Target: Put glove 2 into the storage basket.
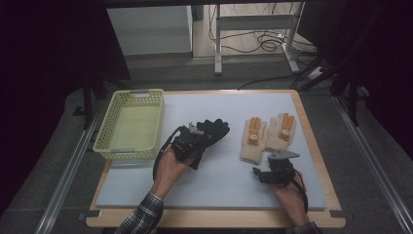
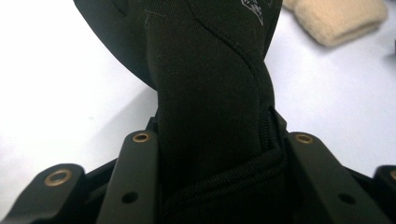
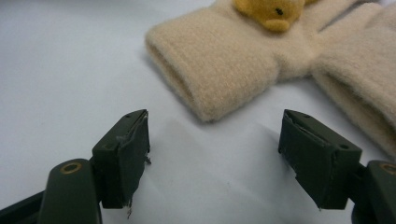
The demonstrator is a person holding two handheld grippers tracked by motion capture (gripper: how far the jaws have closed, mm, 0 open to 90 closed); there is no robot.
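Note:
A black glove [image 1: 210, 130] lies on the white mat, its cuff pinched in my left gripper [image 1: 191, 142]. Seen from the left gripper view, the black glove [image 2: 210, 93] runs up from between the two jaws, which press on its cuff. Two cream knitted gloves [image 1: 267, 135] with orange bear faces lie side by side to the right. My right gripper [image 1: 265, 171] stands open just in front of the left cream glove's cuff [image 3: 219, 70], a short gap from it, with nothing between its fingers [image 3: 123, 156].
A pale yellow basket [image 1: 130, 123] stands at the mat's left edge, close to my left hand. The white mat [image 1: 224, 185] lies on a wooden tabletop. Table legs and cables sit on the floor beyond.

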